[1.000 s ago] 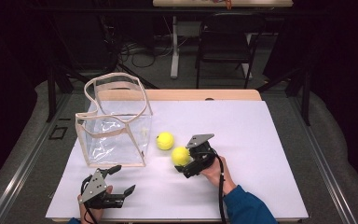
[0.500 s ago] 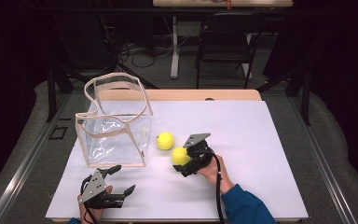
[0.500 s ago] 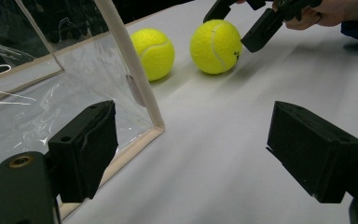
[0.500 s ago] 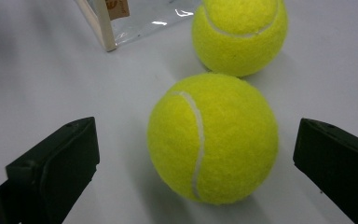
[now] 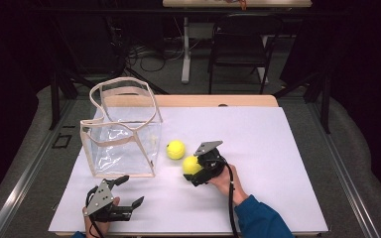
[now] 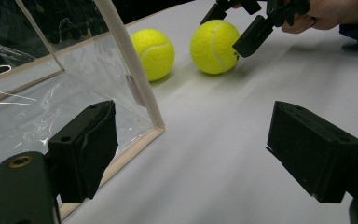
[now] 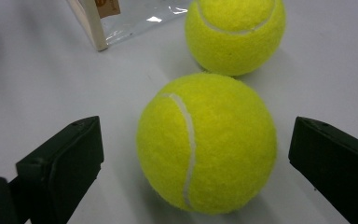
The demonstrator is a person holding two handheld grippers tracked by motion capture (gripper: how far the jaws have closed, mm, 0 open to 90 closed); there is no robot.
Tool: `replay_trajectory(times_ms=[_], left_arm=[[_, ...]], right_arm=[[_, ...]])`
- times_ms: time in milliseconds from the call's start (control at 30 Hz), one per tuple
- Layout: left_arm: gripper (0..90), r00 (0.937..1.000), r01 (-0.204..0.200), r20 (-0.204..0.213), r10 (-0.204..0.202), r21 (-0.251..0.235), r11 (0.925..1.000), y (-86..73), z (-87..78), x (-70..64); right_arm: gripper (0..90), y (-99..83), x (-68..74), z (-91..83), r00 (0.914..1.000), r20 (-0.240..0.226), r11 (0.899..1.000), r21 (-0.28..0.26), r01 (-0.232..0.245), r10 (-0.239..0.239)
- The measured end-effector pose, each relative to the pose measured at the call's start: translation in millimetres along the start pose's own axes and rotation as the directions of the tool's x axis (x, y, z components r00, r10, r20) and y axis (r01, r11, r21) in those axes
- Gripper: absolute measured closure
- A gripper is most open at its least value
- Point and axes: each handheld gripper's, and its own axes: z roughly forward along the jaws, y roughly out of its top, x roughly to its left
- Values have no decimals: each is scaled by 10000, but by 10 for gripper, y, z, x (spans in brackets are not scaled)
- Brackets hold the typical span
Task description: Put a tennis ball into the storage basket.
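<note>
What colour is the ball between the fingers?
Bright yellow-green, with a pale curved seam. The tennis ball shows best in the right gripper view, sitting between the open fingers.

Right gripper point(image 5: 197, 171) held low in the person's right hand point(image 5: 223, 178), jaws spread wide apart, left gripper point(image 5: 127, 191) held in the left hand point(image 5: 96, 220), jaws gaping, nothing between them

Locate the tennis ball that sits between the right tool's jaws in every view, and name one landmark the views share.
High view: the near tennis ball lies centre, at the right tool.
Left gripper view: upper middle, right of the other ball.
Right gripper view: centre, between open jaws, not touched.
Shared landmark: the clear bag, its tan-edged corner beside the balls.
</note>
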Motion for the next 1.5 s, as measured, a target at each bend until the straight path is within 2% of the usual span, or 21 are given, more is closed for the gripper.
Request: replay_trajectory(times_ms=[133,200,500,600,1167,1200,1500], left_arm=[[159,10000,-4,21,4,-7,10000,0,-2,2],[160,10000,-5,22,5,-8,10000,0,-2,2],[160,10000,-14,30,14,-16,10000,1,-2,3],[160,10000,6,54,-6,-12,10000,-1,-3,5],[159,10000,46,56,-46,-59,10000,-1,-10,6],[159,10000,45,62,-45,-76,10000,-1,-13,6],[160,10000,24,78,-24,-67,10000,2,-11,5]], right_arm=[[68,-5,-4,23,10000,70,10000,49,-11,10],[118,-6,-5,30,9999,157,9999,112,-19,17],[205,-15,-6,56,9989,465,9994,312,-119,104],[241,-15,-5,51,9990,426,9996,264,-125,113],[254,-6,12,37,9989,455,9994,331,61,-76],[255,6,41,1,9984,492,9994,213,276,-286],[256,28,54,-77,9973,634,9993,-79,367,-362]])
